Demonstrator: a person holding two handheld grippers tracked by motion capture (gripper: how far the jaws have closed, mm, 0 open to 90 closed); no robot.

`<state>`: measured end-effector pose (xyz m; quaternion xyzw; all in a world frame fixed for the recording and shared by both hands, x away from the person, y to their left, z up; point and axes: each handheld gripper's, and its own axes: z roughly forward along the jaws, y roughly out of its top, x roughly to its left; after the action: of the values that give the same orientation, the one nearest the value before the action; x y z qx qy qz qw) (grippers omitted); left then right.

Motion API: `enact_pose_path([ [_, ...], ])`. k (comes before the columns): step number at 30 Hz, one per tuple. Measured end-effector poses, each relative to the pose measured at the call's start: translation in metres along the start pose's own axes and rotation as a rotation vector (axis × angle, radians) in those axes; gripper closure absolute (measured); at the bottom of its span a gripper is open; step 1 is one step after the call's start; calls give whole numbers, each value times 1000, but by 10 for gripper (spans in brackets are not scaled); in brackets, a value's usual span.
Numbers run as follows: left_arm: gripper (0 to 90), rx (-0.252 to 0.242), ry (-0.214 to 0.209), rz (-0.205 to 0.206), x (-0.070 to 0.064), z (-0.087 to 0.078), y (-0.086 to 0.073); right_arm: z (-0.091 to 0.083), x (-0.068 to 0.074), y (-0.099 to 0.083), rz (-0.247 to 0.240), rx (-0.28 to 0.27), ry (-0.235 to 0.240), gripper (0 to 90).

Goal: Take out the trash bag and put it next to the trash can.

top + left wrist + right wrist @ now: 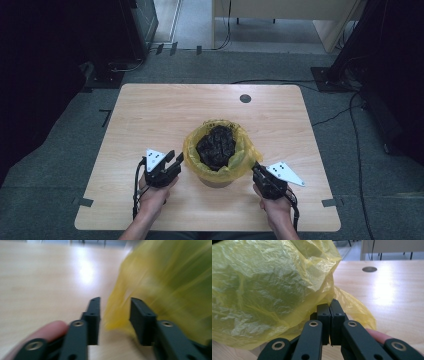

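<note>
Beside bag rim point(192, 150), gaping left gripper point(179, 159)

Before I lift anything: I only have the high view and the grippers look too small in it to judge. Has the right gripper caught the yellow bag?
Observer: Yes. In the right gripper view, the right gripper is shut, its jaws pressed together on a fold of the yellow bag.
Operator: And the left one, same grip?
Observer: No. In the left gripper view, the left gripper is open. The bag's edge sits at the gap between its jaws, unpinched, though that picture is blurred.
</note>
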<state>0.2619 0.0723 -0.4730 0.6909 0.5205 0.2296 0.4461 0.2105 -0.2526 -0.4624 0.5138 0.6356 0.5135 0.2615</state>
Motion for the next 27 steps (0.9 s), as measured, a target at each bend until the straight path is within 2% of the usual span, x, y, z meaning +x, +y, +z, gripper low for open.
enact_pose_path([
  [3,412,104,74,60,5,14,-17,1,-3,-2,6,12,-12,894],
  [5,358,139,83,97,4,18,-25,2,-3,-1,10,11,-21,894],
  [7,316,153,67,122,0,21,-28,4,-5,0,18,9,-37,894],
  [10,271,159,30,136,-7,26,-25,12,-8,3,34,8,-70,894],
  [14,271,133,27,135,-9,31,-17,22,-9,5,49,6,-101,894],
  [15,292,121,16,142,-10,31,-15,24,-9,5,51,4,-102,894],
  [17,414,85,-19,165,-15,31,-13,26,-9,7,51,-3,-104,894],
  [19,535,74,-34,179,-18,31,-11,27,-8,9,57,-16,-92,894],
  [20,603,69,-58,162,-18,31,-10,27,-7,11,53,-22,-89,893],
  [22,732,69,-118,96,-16,30,-5,27,-5,12,53,-34,-75,894],
  [23,793,69,-118,96,-16,30,-5,27,-5,12,53,-34,-75,894],
  [24,793,71,-150,63,-14,29,-3,26,-4,13,55,-41,-65,893],
  [26,879,63,-194,-2,-9,24,2,24,-2,15,61,-57,-40,887],
  [27,893,57,-220,-35,-7,21,5,22,0,16,60,-65,-28,888],
])
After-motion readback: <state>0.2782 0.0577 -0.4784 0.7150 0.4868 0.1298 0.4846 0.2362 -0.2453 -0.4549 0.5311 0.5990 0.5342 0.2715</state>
